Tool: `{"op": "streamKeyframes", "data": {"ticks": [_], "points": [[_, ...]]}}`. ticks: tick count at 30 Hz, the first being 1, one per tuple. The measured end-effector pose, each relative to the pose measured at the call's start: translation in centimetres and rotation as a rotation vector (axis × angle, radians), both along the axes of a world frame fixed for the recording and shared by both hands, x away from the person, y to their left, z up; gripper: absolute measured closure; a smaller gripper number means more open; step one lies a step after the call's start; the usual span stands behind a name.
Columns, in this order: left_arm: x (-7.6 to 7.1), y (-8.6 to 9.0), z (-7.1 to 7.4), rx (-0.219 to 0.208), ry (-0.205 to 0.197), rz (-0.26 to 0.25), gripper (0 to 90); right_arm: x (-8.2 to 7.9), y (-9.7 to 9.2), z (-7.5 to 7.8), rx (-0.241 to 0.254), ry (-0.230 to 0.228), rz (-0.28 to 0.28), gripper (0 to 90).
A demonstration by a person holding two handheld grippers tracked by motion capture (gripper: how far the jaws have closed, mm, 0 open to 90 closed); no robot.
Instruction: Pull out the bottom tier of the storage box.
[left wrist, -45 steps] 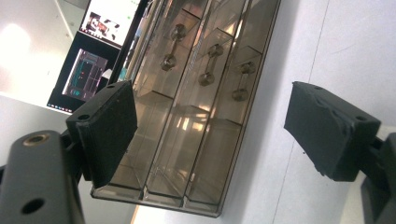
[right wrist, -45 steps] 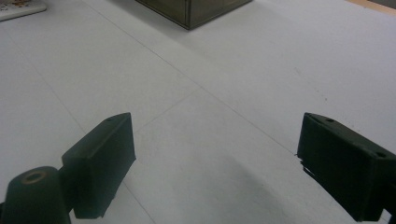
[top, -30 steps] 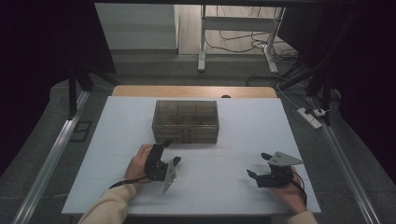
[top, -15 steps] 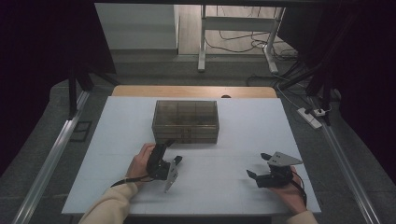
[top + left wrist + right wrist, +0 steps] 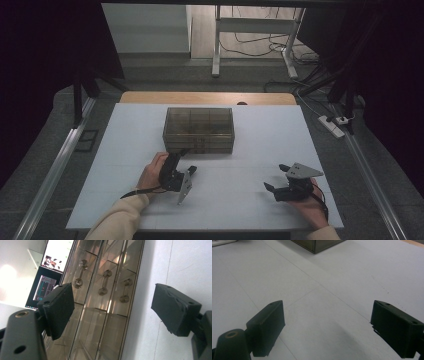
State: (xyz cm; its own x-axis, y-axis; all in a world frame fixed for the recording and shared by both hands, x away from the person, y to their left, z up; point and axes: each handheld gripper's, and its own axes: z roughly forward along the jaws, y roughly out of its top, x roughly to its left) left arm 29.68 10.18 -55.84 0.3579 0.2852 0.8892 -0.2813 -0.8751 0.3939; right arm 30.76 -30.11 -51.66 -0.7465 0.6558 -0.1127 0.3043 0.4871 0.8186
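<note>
A smoky see-through drawer box (image 5: 199, 130) stands at the middle of the white table (image 5: 235, 205). My left gripper (image 5: 186, 161) is just in front of its near face, rolled on its side, jaws open and holding nothing. In the left gripper view the box's drawer fronts with small knob handles (image 5: 104, 283) lie close ahead between the open jaws (image 5: 112, 307). My right gripper (image 5: 276, 177) rests low over the table at the near right, open and pointing left, with nothing in it. The right gripper view has bare table between the jaws (image 5: 327, 325) and a corner of the box (image 5: 317, 245) far off.
Metal rails (image 5: 55, 170) run along both sides of the table. A power strip (image 5: 332, 126) lies on the floor at the right. A wooden edge (image 5: 150, 97) borders the table's far side, with desk legs and cables (image 5: 250, 47) beyond.
My left gripper has edged slightly forward towards the drawer box. The right gripper has stayed about where it was, still open.
</note>
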Motion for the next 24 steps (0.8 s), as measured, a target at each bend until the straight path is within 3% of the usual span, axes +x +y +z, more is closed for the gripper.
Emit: {"op": "streamKeyframes", "data": {"ticks": [5, 12, 19, 24], "points": [[0.13, -0.22, -0.14, 0.02, -0.008, -0.013, 19.0, -0.03, 0.01, 0.0, -0.005, -0.003, 0.0, 12.0], [0.36, -0.26, -0.13, 0.017, -0.008, -0.016, 19.6, -0.04, -0.01, 0.0, -0.006, -0.002, 0.0, 12.1], [0.52, -0.32, 0.3, -0.012, 0.001, -0.031, 24.3, -0.03, -0.02, -0.01, -0.006, 0.003, 0.003, 12.2], [0.69, -0.25, 0.27, 0.004, 0.02, -0.04, 31.1, -0.05, -0.01, -0.01, -0.009, 0.0, 0.003, 12.2]]}}
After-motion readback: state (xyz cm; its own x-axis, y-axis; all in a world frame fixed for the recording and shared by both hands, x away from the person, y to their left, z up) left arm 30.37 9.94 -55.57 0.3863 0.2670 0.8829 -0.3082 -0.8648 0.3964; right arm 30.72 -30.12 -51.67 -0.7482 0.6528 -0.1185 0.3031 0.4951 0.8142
